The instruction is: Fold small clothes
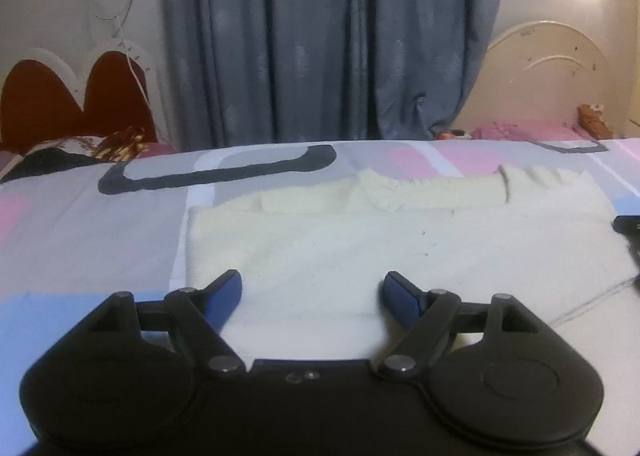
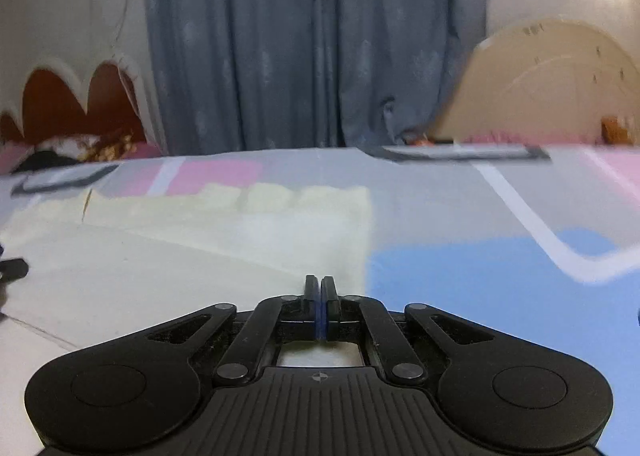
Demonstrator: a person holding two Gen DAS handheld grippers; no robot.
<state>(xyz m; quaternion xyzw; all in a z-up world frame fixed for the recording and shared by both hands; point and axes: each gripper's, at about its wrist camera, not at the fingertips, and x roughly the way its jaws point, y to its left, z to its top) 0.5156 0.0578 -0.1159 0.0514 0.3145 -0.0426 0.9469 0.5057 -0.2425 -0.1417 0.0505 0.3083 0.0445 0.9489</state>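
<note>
Here the cream garment (image 1: 360,240) lies flat on the bedsheet (image 1: 80,216), with its long axis going left to right across both views and its ribbed, gathered edge on the far side, toward the curtain (image 1: 320,36). The left gripper (image 1: 312,292) stands wide open, with nothing between its blue pads; it hangs low over the near part of the cloth, close to the left side edge, and whether the pads touch the fabric cannot be told. The right gripper (image 2: 320,288) is fully closed and holds nothing that can be seen; its tip is over the near part of the cloth, just inside the right side edge, where the blue patch of the sheet begins. So the garment stretches away in front of both claws, each hand nearer to its own end. The next move probably depends on the near hem: the left claw looks ready to close on it, while the right one must open first before it can take its corner.
</note>
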